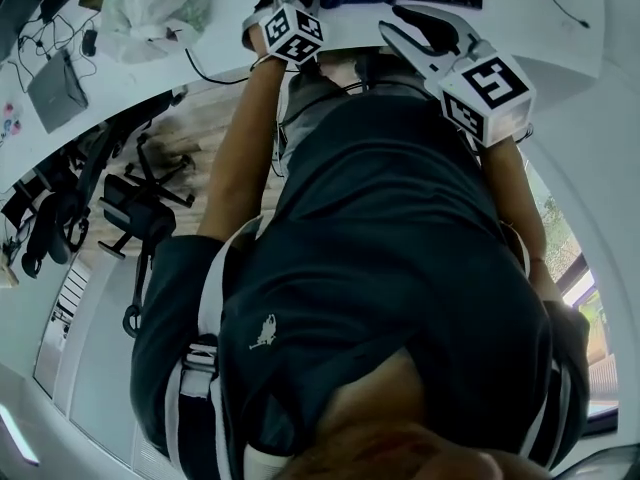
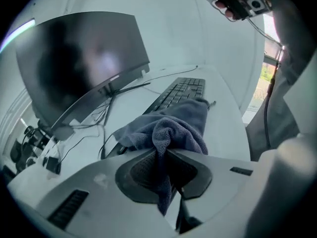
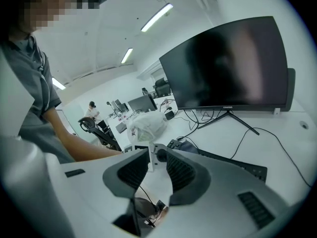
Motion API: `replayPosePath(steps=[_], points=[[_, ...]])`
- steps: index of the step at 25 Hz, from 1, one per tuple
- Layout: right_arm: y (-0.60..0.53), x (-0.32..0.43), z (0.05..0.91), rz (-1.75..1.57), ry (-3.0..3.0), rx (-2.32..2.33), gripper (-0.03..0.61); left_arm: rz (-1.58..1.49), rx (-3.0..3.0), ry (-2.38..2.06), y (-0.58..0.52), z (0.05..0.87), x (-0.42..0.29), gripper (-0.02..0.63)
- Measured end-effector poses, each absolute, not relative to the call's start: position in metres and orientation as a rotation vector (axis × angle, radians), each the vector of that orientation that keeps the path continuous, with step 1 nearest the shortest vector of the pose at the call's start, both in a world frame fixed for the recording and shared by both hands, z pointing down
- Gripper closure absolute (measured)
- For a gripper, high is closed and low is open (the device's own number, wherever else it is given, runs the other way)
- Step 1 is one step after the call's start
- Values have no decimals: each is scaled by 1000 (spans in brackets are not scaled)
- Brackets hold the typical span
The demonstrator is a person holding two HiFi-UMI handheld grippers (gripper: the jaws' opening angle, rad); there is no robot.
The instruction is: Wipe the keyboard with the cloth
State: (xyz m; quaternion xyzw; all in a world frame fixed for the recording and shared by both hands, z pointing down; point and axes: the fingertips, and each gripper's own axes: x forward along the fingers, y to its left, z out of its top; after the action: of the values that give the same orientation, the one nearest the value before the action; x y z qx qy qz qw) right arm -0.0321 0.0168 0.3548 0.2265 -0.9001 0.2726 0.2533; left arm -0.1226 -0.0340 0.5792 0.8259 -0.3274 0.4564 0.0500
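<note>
Two claws: the left claw (image 2: 166,155) is clamped on a bunched fold of the cloth (image 2: 171,125) — soft, limp, judged best pinched there — draped over the keyboard (image 2: 181,90)'s near end; the right claw (image 3: 157,170) is held apart, empty.

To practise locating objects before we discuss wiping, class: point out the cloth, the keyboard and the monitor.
cloth (image 2: 174,125), left gripper view, bunched fold nearest the camera.
keyboard (image 2: 184,89), left gripper view, bare keys beyond the cloth.
monitor (image 3: 233,63), right gripper view, middle of the dark screen.
</note>
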Motion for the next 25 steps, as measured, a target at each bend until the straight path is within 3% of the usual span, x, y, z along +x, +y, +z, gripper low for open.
replayPosePath(steps=[5,14,22,25], points=[[16,-37,351,729,-2449,623,463,1385,2636,-856,-36,575,-65,578],[8,-26,356,768,-2436,673,463,1428,2372,-1123,-21,581,-190,578],[6,-29,360,771,-2422,655,463,1383,2591,-946,-37,575,-85,578],[5,-30,360,767,-2421,657,463,1388,2628,-893,-35,575,-84,578]])
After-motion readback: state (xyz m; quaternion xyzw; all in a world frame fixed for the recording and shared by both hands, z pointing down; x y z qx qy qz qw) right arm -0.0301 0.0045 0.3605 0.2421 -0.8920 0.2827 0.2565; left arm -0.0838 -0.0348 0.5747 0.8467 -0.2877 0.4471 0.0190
